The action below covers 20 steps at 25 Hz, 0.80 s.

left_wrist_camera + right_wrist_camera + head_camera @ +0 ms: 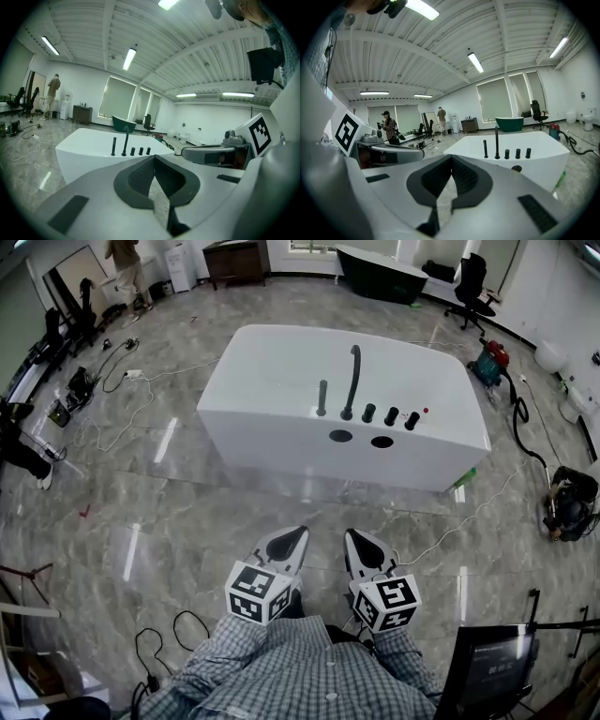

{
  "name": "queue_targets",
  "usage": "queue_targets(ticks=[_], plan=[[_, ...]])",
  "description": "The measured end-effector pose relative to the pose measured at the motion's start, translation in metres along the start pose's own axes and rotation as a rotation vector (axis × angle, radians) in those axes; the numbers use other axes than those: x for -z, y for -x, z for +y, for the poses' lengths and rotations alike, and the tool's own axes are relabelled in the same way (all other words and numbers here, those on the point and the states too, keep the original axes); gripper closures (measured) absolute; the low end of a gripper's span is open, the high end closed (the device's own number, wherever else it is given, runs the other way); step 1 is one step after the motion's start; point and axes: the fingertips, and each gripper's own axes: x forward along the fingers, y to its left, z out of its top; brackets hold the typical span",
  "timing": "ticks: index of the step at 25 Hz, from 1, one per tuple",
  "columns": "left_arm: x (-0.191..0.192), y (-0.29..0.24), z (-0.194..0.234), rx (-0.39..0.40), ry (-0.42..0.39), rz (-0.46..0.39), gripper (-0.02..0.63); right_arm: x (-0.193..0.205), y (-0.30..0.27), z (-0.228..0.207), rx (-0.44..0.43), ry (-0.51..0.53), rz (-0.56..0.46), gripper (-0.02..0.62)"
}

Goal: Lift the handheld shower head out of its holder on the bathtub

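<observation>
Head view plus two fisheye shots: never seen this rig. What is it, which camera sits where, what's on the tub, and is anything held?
There is no robot here. A person holds a two-jaw gripper in each hand. The head view comes from a camera on the person's head, looking down at the left gripper and the right gripper. The cubes with square markers are part of the grippers. The other two views come from wide-angle cameras that ride on each gripper and look along its jaws. Both pairs of jaws are together, with nothing between them. Ahead, well apart from the grippers, stands a white bathtub. On its near rim are a short black rod, probably the handheld shower head in its holder, a tall curved spout and three black knobs.
</observation>
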Motion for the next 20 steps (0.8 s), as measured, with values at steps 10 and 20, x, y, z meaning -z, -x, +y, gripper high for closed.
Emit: queue_targets(ticks=[10, 20], plan=[[-0.037, -0.045, 0.079, 0.041, -0.014, -0.005, 0.603, -0.032, -0.089, -0.021, 0.061, -0.028, -0.011, 0.580], [-0.060, -0.072, 0.138, 0.066, 0.006, -0.023, 0.603, -0.057, -0.154, -0.023, 0.077, 0.022, -0.007, 0.580]])
